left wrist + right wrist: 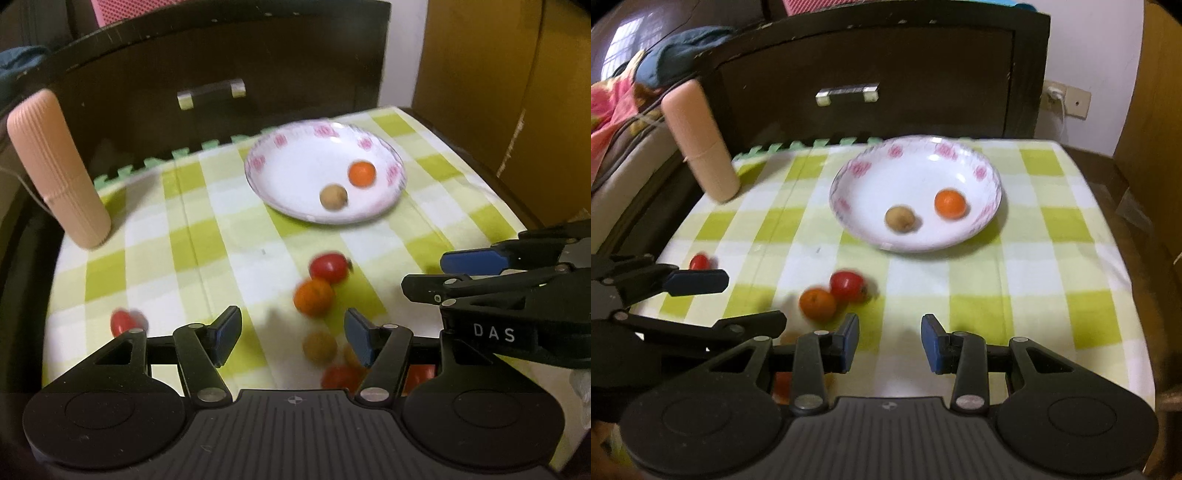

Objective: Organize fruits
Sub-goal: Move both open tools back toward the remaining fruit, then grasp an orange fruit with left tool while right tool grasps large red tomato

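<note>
Checked cloth (1027, 295), fruit-scattered, bowl (991, 173) beyond

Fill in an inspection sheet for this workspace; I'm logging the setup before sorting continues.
Surface: checked cloth covers the table.
Job's things: plate holds one orange fruit and one brown fruit; more fruits lie loose on the cloth, among them a red fruit beside another orange one.
Clutter: pink ribbed cylinder at the cloth's far left corner.
Grippers: left gripper open; right gripper open, empty.
Cables: white cable at wall socket.
Surroundings: dark drawer front with handle.
</note>
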A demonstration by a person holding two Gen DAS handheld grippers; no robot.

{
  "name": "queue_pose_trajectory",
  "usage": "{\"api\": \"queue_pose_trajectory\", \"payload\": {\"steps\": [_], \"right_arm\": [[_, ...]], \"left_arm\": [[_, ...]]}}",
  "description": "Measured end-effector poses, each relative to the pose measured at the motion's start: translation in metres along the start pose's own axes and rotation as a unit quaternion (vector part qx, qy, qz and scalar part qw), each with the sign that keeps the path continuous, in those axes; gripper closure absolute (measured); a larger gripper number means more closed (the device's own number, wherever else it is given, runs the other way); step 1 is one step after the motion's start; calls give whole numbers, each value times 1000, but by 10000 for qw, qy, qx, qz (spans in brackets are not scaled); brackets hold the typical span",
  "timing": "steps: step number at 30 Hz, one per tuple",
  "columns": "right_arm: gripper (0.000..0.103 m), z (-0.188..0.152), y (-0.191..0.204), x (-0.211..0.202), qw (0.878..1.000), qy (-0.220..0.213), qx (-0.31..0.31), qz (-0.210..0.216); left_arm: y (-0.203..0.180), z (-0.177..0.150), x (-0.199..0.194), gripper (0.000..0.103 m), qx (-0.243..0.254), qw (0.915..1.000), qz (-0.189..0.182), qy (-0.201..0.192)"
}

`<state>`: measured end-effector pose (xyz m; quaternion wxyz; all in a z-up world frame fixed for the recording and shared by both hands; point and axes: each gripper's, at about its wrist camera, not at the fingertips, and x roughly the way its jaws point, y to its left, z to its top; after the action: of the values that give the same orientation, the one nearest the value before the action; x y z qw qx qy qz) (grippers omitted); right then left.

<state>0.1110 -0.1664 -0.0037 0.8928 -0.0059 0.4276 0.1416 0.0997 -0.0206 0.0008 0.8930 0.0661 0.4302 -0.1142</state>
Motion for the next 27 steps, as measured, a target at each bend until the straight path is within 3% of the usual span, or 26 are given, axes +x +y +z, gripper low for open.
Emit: {"api": "queue_pose_trajectory", "payload": {"steps": [7,14,27], "right_arm": [[58,-26,-1,-15,9992,291,-156,204],[56,-36,4,-14,9961,516,-544,461],[56,-42,16,22,9903,1024,-811,464]], "left_arm": [[-12,-29,-12,31,238,9992,-224,209],[-29,-52,-19,30,539,9967,-457,405],[-30,-57,-11,28,513,9950,-671,529]]}}
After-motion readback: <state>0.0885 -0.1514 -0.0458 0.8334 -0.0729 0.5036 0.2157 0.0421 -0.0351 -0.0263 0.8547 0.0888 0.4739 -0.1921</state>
